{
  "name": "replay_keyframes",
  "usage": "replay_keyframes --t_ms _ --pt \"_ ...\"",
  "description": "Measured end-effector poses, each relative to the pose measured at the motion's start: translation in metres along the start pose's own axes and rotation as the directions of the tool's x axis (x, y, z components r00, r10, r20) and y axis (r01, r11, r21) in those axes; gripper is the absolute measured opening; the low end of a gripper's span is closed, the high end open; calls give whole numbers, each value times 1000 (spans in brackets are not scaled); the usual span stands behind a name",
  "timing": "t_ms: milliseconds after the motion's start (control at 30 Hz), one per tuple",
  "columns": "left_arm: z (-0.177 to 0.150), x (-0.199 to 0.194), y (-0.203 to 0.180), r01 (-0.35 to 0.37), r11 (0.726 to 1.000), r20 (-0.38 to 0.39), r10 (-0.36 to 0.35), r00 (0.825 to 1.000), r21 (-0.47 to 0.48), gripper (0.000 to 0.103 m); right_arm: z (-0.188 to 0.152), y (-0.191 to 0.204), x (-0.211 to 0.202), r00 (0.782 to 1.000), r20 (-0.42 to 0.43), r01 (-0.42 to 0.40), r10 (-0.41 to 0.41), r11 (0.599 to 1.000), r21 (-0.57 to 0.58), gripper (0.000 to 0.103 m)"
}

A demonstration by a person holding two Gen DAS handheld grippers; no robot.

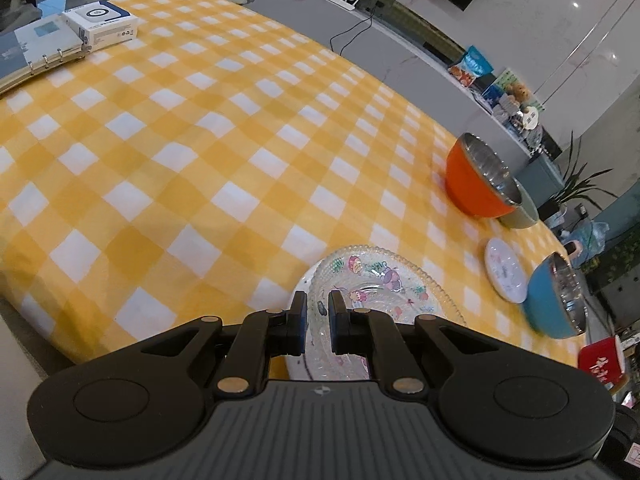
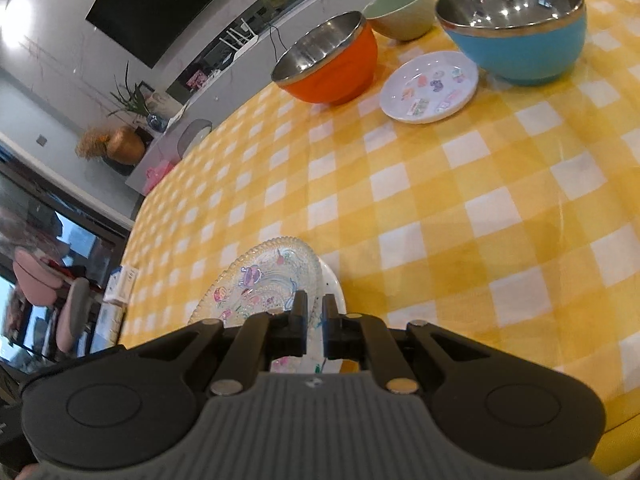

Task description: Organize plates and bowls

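Both grippers — left gripper (image 1: pixel 317 300), right gripper (image 2: pixel 311 300) — are clamped on the glass plate's (image 1: pixel 384 276) rim.

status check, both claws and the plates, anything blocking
Left claw and right claw nearly closed over the glass plate, grip unclear. It sits on a white plate. Nothing in the way.

Each view is taken along gripper fingers, close above the checked tablecloth (image 1: pixel 180 152). Shared by both: glass plate (image 1: pixel 380 276) (image 2: pixel 260 276), orange bowl (image 1: pixel 476 184) (image 2: pixel 332 68), blue bowl (image 1: pixel 554 300) (image 2: pixel 516 36).
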State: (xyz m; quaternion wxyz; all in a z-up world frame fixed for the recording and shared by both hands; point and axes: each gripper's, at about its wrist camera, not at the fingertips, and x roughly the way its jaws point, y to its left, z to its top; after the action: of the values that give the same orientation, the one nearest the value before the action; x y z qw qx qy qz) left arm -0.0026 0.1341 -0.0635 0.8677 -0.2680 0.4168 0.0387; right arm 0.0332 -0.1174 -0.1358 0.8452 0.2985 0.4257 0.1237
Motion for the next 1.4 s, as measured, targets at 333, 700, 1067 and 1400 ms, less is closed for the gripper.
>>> replay_keyframes --t_ms 333,700,1067,1400 --pt "-6 5 -3 -43 998 -14 44 999 48 11 -5 7 4 999 12 54 -53 995 -82 5" --pt "-8 5 -9 -87 991 -3 88 996 98 11 -16 24 6 986 63 162 -151 959 -232 3" --pt "-12 3 -15 -103 983 3 104 995 151 11 -19 30 5 979 81 202 -187 938 -283 3" --pt "-2 -9 -17 -67 992 55 61 997 106 16 -9 27 -5 973 120 221 -198 947 -231 28"
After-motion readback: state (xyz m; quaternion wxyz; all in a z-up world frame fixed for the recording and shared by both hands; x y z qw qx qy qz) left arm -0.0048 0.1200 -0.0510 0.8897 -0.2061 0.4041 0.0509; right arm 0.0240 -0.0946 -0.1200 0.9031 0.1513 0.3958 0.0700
